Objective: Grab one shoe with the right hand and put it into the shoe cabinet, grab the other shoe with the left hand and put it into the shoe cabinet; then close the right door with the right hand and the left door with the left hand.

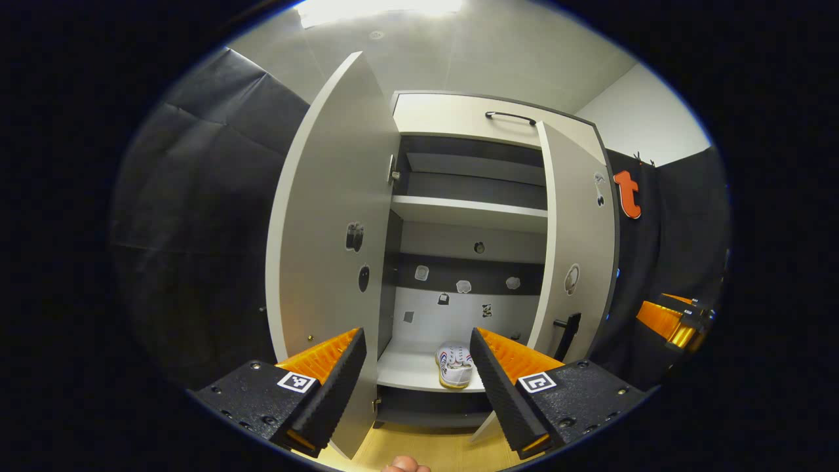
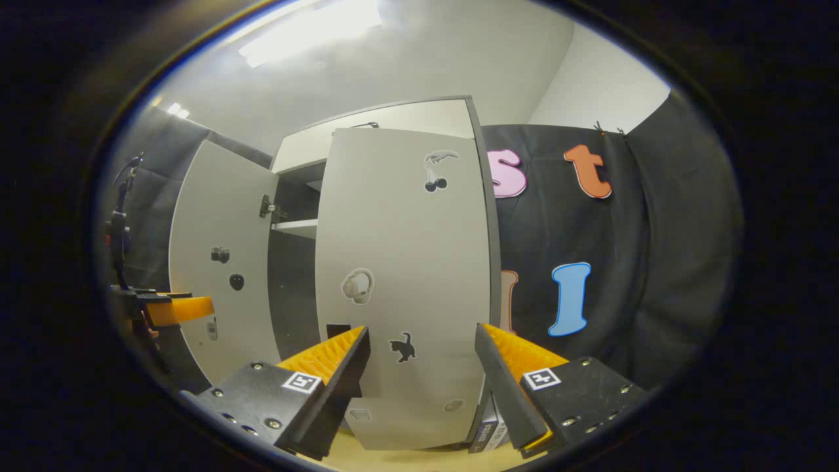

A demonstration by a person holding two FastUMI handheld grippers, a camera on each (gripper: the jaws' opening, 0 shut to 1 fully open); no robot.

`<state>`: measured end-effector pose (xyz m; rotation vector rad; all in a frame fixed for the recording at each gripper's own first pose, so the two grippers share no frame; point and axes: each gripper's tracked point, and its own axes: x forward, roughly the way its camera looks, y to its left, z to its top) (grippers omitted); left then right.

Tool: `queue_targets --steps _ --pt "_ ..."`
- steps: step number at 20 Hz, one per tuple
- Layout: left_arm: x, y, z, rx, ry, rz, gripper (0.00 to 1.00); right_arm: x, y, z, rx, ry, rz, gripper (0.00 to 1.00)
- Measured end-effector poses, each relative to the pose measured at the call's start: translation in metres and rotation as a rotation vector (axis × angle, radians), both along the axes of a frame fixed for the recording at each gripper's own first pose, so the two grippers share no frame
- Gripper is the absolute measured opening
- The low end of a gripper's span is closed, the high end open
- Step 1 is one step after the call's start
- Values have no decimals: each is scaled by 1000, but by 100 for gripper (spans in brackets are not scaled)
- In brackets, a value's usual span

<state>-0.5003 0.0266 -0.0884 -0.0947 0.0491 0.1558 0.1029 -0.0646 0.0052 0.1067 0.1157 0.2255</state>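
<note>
The shoe cabinet [image 1: 468, 118] stands in front of me with both doors swung open. A white shoe [image 1: 454, 365] with red and blue stripes lies on the bottom shelf [image 1: 406, 370]; my finger partly hides its right side. My left gripper [image 1: 416, 373] is open and holds nothing, level with that shelf, between the left door [image 1: 321, 229] and the right door [image 1: 577, 262]. My right gripper [image 2: 423, 377] is also open and holds nothing, close to the face of the right door [image 2: 406, 275], whose black handle [image 2: 337, 331] peeks out behind one finger.
The wooden floor [image 1: 426, 446] shows below the cabinet. An upper shelf [image 1: 468, 213] is bare. The right gripper [image 1: 675, 321] sits beyond the right door, the left gripper [image 2: 170, 308] before the left door [image 2: 223, 262]. A small box [image 2: 488, 429] stands by the cabinet's foot.
</note>
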Motion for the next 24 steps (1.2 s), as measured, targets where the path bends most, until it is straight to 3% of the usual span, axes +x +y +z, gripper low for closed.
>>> queue_targets --steps 3,7,11,12,13,18,19,20,23,24 --pt "-8 6 9 14 -20 31 96 2 6 -2 14 6 20 94" --pt "-23 22 20 26 -34 101 93 10 14 -8 30 23 46 94" --pt "-44 58 28 31 -49 196 96 11 30 -18 46 49 76 96" --pt "-48 68 29 30 -47 218 93 11 34 -20 47 50 82 96" --pt "-51 77 31 28 -48 241 96 12 35 -20 45 51 85 96" --pt "-63 118 36 41 -69 335 92 14 38 -25 45 60 80 96" --pt "-65 126 39 44 -75 355 96 15 37 -26 47 61 78 96" --pt "-67 132 39 44 -81 371 92 16 37 -27 50 63 74 96" --pt "-64 143 31 42 -66 391 96 18 36 -30 56 68 70 96" --pt "-63 146 28 41 -57 398 92 19 37 -31 56 71 70 96"
